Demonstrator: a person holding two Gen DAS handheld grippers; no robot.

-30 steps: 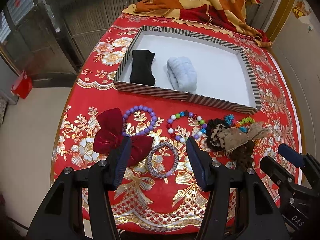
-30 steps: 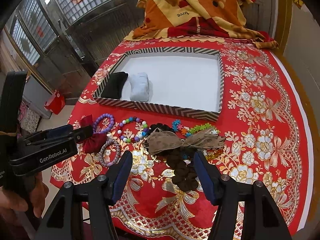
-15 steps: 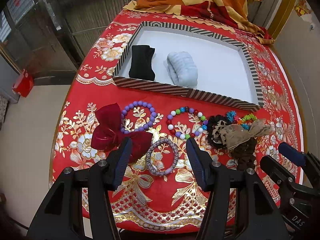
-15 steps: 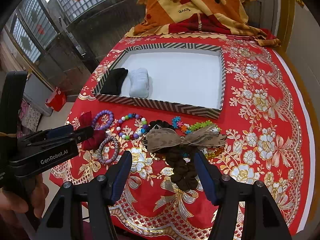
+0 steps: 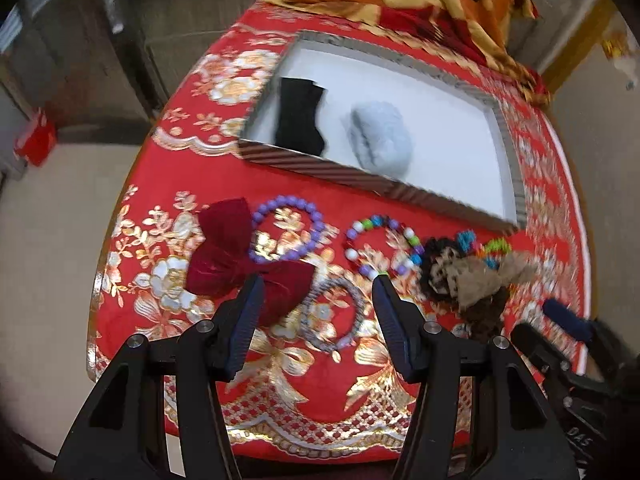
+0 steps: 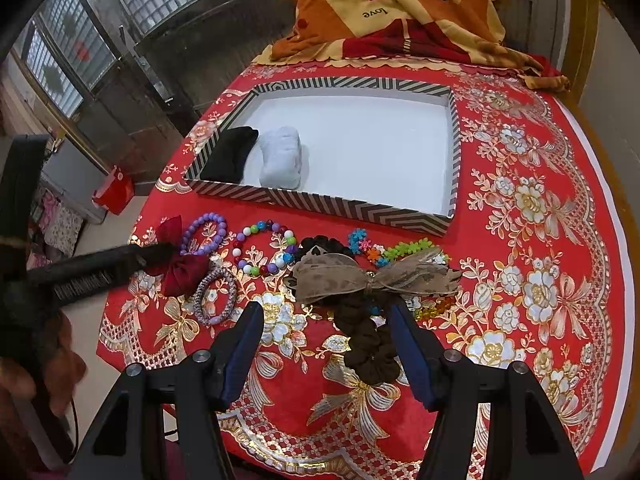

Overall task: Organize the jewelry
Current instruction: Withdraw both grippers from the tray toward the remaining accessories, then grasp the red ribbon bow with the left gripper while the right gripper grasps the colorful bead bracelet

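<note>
A striped-rim white tray (image 5: 372, 182) (image 6: 320, 204) holds a black scrunchie (image 5: 300, 118) (image 6: 230, 156) and a pale blue one (image 5: 382, 142) (image 6: 282, 158). In front lie a dark red bow (image 5: 236, 258) (image 6: 182, 268), a purple bead bracelet (image 5: 286, 226) (image 6: 204, 232), a multicolour bead bracelet (image 5: 380, 248) (image 6: 266, 252), a grey-lilac bracelet (image 5: 334, 314) (image 6: 214, 296), a tan bow (image 6: 372, 276) and a brown scrunchie (image 6: 370, 344). My left gripper (image 5: 318, 292) is open above the grey-lilac bracelet. My right gripper (image 6: 326, 320) is open around the brown scrunchie.
An orange and red blanket (image 6: 400, 12) is heaped at the table's far end. Coloured flower clips (image 6: 384, 250) lie near the tray's front rim. The red and gold tablecloth (image 6: 520, 200) runs to the table edge on the right. A red bag (image 6: 114, 192) sits on the floor at left.
The left gripper has moved forward and lower toward the grey-lilac bracelet and red bow; its view is now blurred. The right gripper has edged forward over the brown scrunchie.
</note>
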